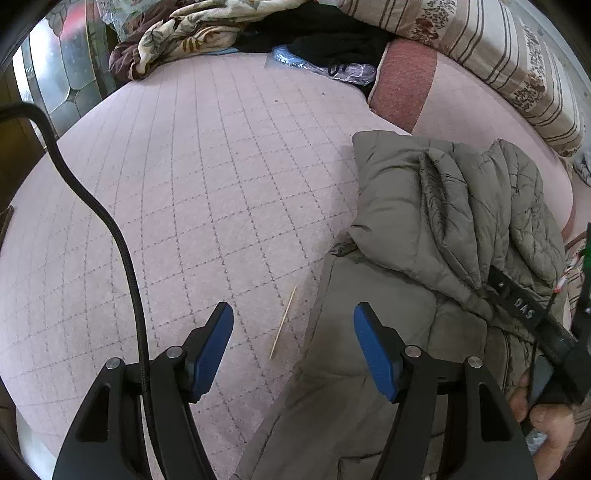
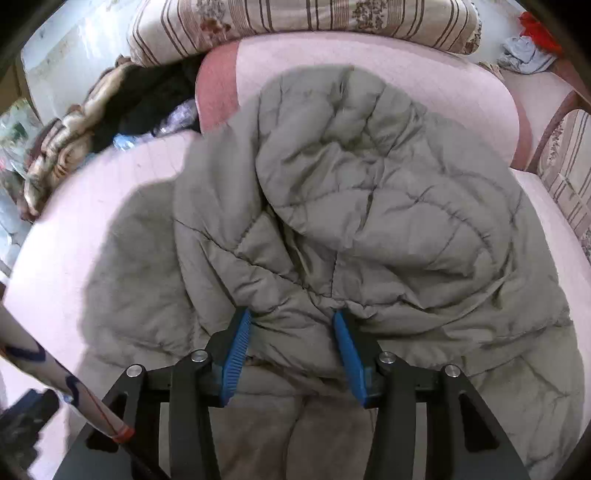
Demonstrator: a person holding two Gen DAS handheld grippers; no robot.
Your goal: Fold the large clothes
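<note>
A grey-green quilted puffer jacket [image 1: 436, 236] lies on a bed covered with a pale pink sheet [image 1: 207, 177] marked by a thin grid of dark lines. In the left wrist view the jacket fills the right side of the frame, one padded part folded over the flatter part below it. The left claw [image 1: 293, 347] sits at the bottom centre, its blue-padded fingers [image 1: 212, 347] spread wide with nothing between them; the left finger is over bare sheet, the right finger over the jacket's edge. A thin wooden stick [image 1: 283, 322] lies on the sheet between the two fingers, just beside the jacket. A black cable [image 1: 92, 206] curves down the left of the frame.

In the right wrist view the jacket [image 2: 369, 206] takes up the centre and right of the frame, bunched in puffy folds. The right claw [image 2: 291, 350] is at the bottom centre, its blue pads [image 2: 236, 358] set partly apart with a fold of the jacket lying between them; whether they actually pinch the fabric cannot be told.

At the top of both views lies a striped, flower-patterned pillow [image 2: 303, 22], with a pile of black and leaf-printed cloth [image 1: 229, 29] beside it at the upper left.
</note>
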